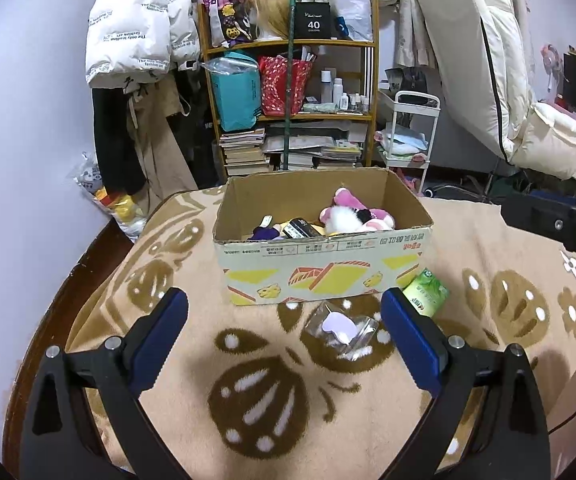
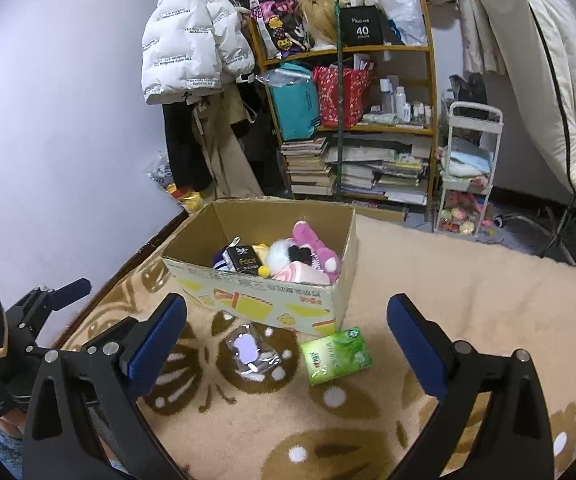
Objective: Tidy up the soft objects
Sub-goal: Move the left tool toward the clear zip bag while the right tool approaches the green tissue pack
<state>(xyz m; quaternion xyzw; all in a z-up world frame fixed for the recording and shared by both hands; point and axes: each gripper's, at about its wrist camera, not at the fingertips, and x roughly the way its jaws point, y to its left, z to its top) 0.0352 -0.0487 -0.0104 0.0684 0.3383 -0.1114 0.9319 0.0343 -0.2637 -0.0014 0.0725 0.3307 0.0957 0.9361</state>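
An open cardboard box (image 1: 320, 268) (image 2: 248, 292) stands on a beige patterned blanket (image 1: 248, 392). Inside it lie a pink and white plush toy (image 1: 352, 214) (image 2: 312, 256), a dark tissue pack (image 1: 300, 228) (image 2: 244, 260) and other soft items. In front of the box lie a clear packet with a lilac item (image 1: 342, 328) (image 2: 250, 350) and a green tissue pack (image 1: 426, 294) (image 2: 336, 354). My left gripper (image 1: 284, 332) is open and empty, just short of the clear packet. My right gripper (image 2: 288, 340) is open and empty above both items.
A wooden shelf (image 1: 292, 92) with bags, bottles and book stacks stands behind the box. A white jacket (image 1: 140, 24) hangs left of it. A white trolley (image 1: 408, 136) and an upended mattress (image 1: 488, 60) stand at the right. The left gripper also shows in the right wrist view (image 2: 40, 308).
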